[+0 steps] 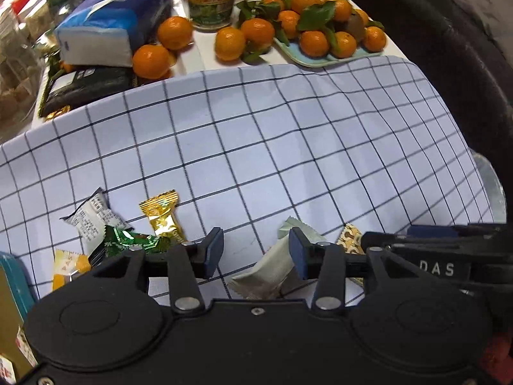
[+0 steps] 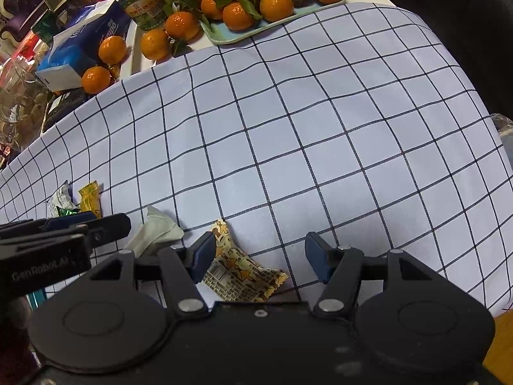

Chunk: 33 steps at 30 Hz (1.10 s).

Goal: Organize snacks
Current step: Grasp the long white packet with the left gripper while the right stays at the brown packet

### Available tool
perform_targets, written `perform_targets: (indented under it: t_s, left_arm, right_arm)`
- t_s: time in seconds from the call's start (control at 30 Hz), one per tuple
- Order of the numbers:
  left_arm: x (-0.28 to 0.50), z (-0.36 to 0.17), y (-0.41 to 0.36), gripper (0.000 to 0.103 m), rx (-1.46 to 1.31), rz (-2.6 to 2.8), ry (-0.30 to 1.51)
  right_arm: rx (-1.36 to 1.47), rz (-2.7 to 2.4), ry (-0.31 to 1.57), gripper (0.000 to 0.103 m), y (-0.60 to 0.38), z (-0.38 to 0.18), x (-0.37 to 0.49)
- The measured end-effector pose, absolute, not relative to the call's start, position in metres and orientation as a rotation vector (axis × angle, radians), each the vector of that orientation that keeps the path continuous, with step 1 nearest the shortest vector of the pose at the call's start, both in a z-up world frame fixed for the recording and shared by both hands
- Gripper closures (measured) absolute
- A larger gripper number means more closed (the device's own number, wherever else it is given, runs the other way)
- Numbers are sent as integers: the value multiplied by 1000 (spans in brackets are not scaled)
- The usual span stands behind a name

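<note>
left gripper point(image 1: 256, 253) pointed steeply down over the checked cloth point(image 1: 256, 147), jaws released, pale green packet point(image 1: 272, 269) lying between them, just beside the right-hand pad but not clamped. right gripper point(image 2: 259, 258) just beside it, jaws released too, orange patterned packet point(image 2: 243, 272) flat on the cloth between them, its left end at the left pad. gold candy point(image 1: 162, 218), green wrapper point(image 1: 128, 240) and white packet point(image 1: 88, 219) clustered further left. tangerines point(image 1: 311, 25) heaped at the far side of the desk

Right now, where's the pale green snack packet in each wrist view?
Left wrist: pale green snack packet sits bottom centre, between the left tool's fingers.
Right wrist: bottom left, left of the right tool.
Shared landmark: the orange patterned packet beside it.
</note>
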<state>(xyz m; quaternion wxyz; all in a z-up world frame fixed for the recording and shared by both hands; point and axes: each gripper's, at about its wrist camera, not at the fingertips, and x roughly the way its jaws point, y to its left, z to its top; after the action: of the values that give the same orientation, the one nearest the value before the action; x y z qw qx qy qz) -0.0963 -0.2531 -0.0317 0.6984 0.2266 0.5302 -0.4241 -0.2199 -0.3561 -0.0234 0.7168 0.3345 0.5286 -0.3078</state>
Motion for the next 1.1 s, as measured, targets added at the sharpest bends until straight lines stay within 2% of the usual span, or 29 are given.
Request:
perform_targets:
  t_s: [0.27,0.43,0.6,0.67,0.7,0.73,1.1]
  left_arm:
    - [-116,-23,-256,51,559,-1075,1115]
    - [-125,-40,-262,51,653,-1029,1097]
    - [-125,-55,-266,52,627,-990,1182]
    - [-122,-56,-265,59,601,-962,1199]
    - [-119,-56,-264,66,590,-946,1213]
    - [-116,-55,-263,67,576,-929,1231]
    - [-77,-61,-236,67,471,-701,1340]
  right_arm:
    - [771,-698,1150,39,-361,-21,-224]
    - [817,-698,1141,39,-365,-22,-228]
    - [814,-699,1139,39,-364,-23,-227]
    - [813,-700,1135,39,-364,-22,-227]
    - [812,-700,1133,39,-364,-21,-227]
    - [811,-701,1130,39,-364,-21,-227]
    - [733,-588,1167,39,-349,-23,-215]
